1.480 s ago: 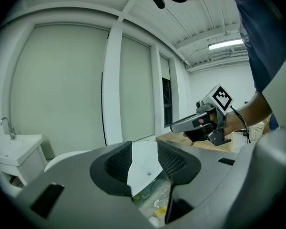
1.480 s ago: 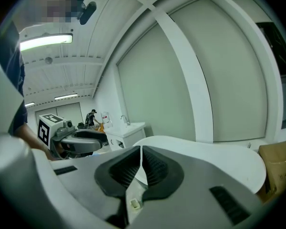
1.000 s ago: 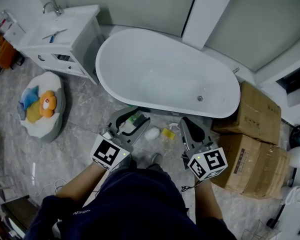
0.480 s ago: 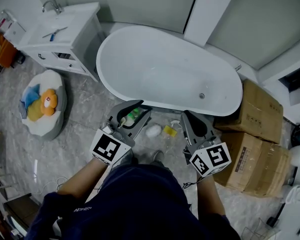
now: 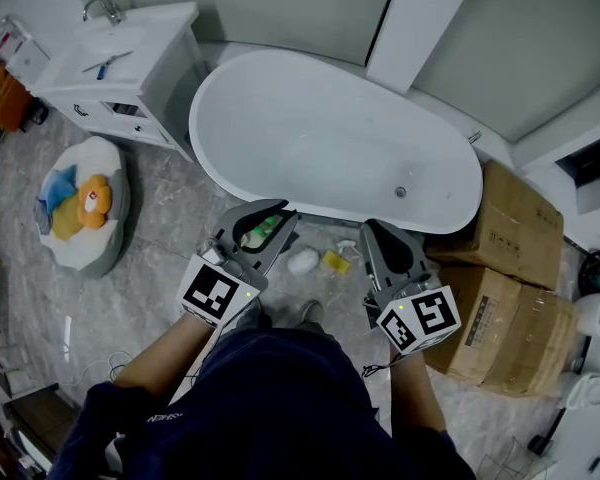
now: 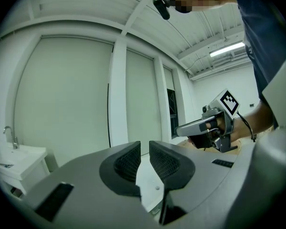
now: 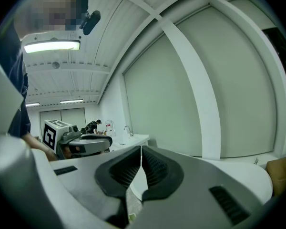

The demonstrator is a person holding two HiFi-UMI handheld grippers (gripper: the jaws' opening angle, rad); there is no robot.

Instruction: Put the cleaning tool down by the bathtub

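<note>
A white bathtub [image 5: 320,148] stands on the grey tiled floor. By its near side lie a green bottle [image 5: 263,231], a white pad [image 5: 302,262] and a yellow sponge [image 5: 335,261]. My left gripper [image 5: 270,220] hovers over the green bottle; its jaws are closing, with a narrow gap and nothing between them [image 6: 145,159]. My right gripper [image 5: 373,232] hangs just right of the yellow sponge, shut and empty [image 7: 141,159]. Each gripper shows in the other's view: the right gripper [image 6: 200,127] and the left gripper [image 7: 81,144].
A white vanity with a sink [image 5: 120,63] stands left of the tub. A round cushion with a soft toy [image 5: 80,203] lies on the floor at the left. Cardboard boxes [image 5: 510,268] are stacked at the right. The person's shoes [image 5: 310,315] are below the grippers.
The left gripper's jaws have drawn together from wide open to a narrow gap, and it has edged up toward the tub. The right gripper has barely moved.
</note>
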